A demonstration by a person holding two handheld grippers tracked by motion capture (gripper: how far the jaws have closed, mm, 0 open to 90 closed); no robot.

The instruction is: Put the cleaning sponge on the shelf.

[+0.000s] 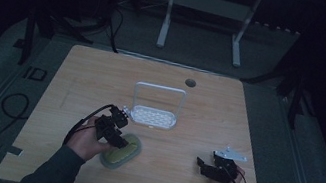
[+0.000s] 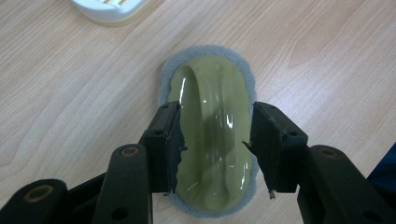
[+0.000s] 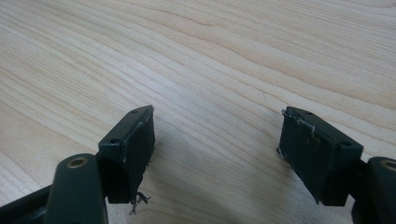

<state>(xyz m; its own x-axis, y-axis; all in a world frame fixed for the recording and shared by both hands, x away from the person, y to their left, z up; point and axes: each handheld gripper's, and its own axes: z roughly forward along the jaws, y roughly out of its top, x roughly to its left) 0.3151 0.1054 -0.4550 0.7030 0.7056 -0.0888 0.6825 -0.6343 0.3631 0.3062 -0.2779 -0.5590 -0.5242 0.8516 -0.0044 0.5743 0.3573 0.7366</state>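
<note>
An olive-green oval scrubber [image 2: 210, 116] with a grey sponge rim lies on the wooden table [image 1: 208, 109], near the front left in the high view [image 1: 122, 153]. My left gripper [image 2: 215, 154] reaches down over it, and both pads press against the sides of its glossy green top. In the high view the left gripper [image 1: 119, 143] sits at the scrubber's near-left end, with a hand behind it. My right gripper [image 3: 217, 154] stands open just above bare wood, nothing between its jaws; it rests at the front right [image 1: 201, 163].
A white perforated tray with a tall wire handle [image 1: 154, 116] stands mid-table just behind the scrubber; its edge shows in the left gripper view [image 2: 109, 10]. A round cable hole [image 1: 190, 82] is at the back. Cables trail off the table's left side.
</note>
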